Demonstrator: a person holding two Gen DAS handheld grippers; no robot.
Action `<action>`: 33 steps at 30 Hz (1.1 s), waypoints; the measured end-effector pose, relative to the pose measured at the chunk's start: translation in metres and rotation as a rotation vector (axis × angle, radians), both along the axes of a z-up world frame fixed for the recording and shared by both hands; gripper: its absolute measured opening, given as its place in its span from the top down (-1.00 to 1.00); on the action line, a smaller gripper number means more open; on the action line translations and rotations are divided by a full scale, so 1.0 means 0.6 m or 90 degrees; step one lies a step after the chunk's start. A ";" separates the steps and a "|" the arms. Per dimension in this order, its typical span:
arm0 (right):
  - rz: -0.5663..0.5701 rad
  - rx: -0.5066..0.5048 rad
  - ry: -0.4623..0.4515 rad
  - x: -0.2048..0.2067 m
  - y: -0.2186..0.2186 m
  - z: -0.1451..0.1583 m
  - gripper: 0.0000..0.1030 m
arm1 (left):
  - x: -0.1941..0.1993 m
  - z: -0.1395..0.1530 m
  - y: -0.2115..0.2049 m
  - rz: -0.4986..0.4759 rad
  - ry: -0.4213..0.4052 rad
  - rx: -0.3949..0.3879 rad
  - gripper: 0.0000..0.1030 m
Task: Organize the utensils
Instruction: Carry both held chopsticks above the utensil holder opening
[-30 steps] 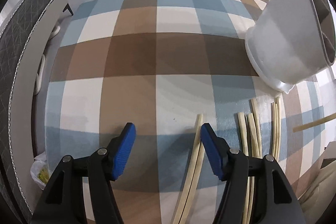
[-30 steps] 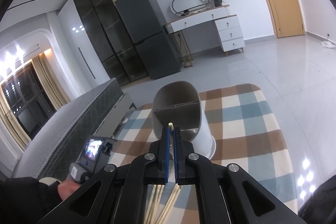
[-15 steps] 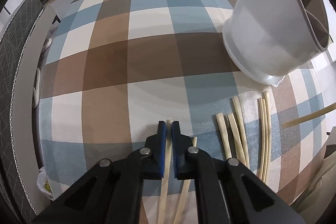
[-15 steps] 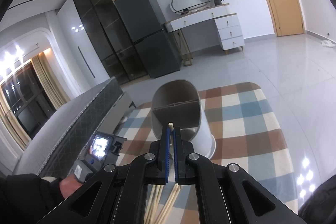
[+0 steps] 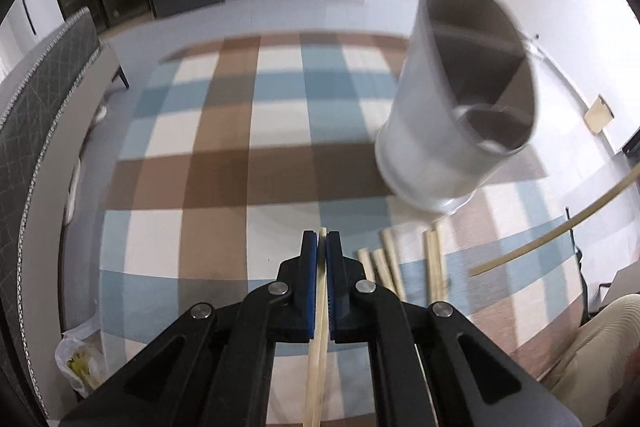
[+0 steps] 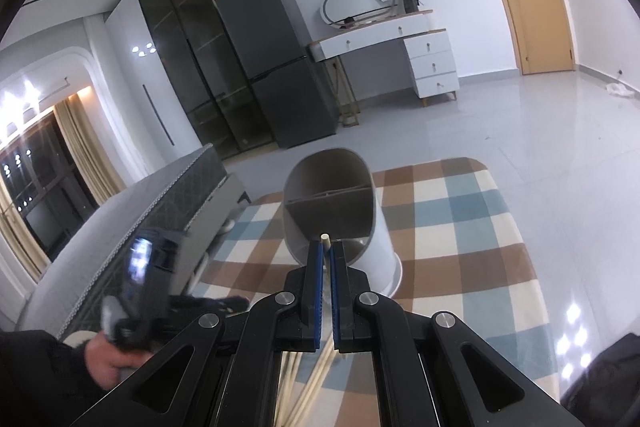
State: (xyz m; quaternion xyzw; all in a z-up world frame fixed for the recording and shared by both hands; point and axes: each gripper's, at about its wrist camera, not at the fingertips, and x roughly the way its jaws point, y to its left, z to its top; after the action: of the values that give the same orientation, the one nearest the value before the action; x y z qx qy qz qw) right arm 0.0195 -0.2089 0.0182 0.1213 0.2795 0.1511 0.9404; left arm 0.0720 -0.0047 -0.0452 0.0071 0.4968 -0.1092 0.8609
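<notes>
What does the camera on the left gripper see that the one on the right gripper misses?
Only the left wrist view shows the left gripper shut on a chopstick, the loose chopsticks spread on the rug, and a plastic bag. Only the right wrist view shows the right gripper shut on its own chopstick, the person's left hand, and the fridge. Both share the grey divided holder and the checked rug.

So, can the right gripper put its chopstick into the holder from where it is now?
Probably yes. The right gripper is shut on a chopstick whose tip points at the holder, whose open front section lies just beyond, with nothing between.
</notes>
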 end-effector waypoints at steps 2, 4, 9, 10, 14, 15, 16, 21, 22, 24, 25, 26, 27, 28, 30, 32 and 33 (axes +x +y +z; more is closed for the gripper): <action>0.001 -0.008 0.000 -0.004 0.004 0.002 0.94 | -0.014 0.019 -0.002 -0.004 -0.021 -0.014 0.99; 0.006 -0.019 -0.004 -0.008 0.012 0.005 0.94 | -0.021 0.036 0.000 -0.008 -0.040 -0.014 0.99; 0.016 -0.038 -0.011 -0.018 0.033 0.014 0.95 | -0.035 0.071 -0.002 -0.013 -0.075 -0.030 1.00; 0.017 -0.041 -0.011 -0.019 0.035 0.015 0.95 | -0.036 0.076 -0.001 -0.012 -0.081 -0.033 1.00; 0.016 -0.041 -0.013 -0.025 0.039 0.023 0.95 | -0.042 0.100 -0.003 -0.017 -0.095 -0.048 1.00; 0.015 -0.040 -0.015 -0.024 0.039 0.025 0.95 | -0.043 0.105 -0.003 -0.019 -0.098 -0.052 1.00; 0.014 -0.041 -0.018 -0.024 0.039 0.029 0.95 | -0.043 0.109 -0.004 -0.019 -0.102 -0.055 1.00; 0.011 -0.036 -0.028 -0.022 0.042 0.046 0.95 | -0.044 0.140 -0.008 -0.035 -0.109 -0.070 1.00; 0.011 -0.035 -0.030 -0.021 0.042 0.049 0.95 | -0.045 0.147 -0.009 -0.037 -0.118 -0.070 1.00; 0.012 -0.037 -0.032 -0.018 0.043 0.054 0.95 | -0.044 0.160 -0.012 -0.044 -0.128 -0.074 1.00; 0.013 -0.037 -0.034 -0.015 0.043 0.059 0.95 | -0.042 0.169 -0.013 -0.046 -0.132 -0.080 1.00; 0.014 -0.036 -0.037 -0.013 0.043 0.063 0.95 | -0.041 0.174 -0.014 -0.048 -0.136 -0.084 1.00; 0.014 -0.036 -0.040 -0.009 0.042 0.068 0.95 | -0.038 0.183 -0.015 -0.051 -0.140 -0.089 1.00; 0.014 -0.036 -0.043 -0.006 0.041 0.074 0.95 | -0.037 0.190 -0.016 -0.053 -0.144 -0.092 1.00; 0.015 -0.034 -0.048 0.002 0.039 0.087 0.95 | -0.033 0.204 -0.019 -0.058 -0.150 -0.098 1.00; 0.018 -0.033 -0.054 0.012 0.038 0.104 0.95 | -0.024 0.221 -0.022 -0.063 -0.153 -0.108 1.00; 0.019 -0.035 -0.060 0.018 0.038 0.114 0.95 | -0.017 0.232 -0.023 -0.065 -0.155 -0.113 1.00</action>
State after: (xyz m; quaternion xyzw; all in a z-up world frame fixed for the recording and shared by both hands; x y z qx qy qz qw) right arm 0.0300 -0.1861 0.0866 0.0839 0.2411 0.1629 0.9531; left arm 0.0616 -0.0182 0.0938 -0.0302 0.3762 -0.1947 0.9053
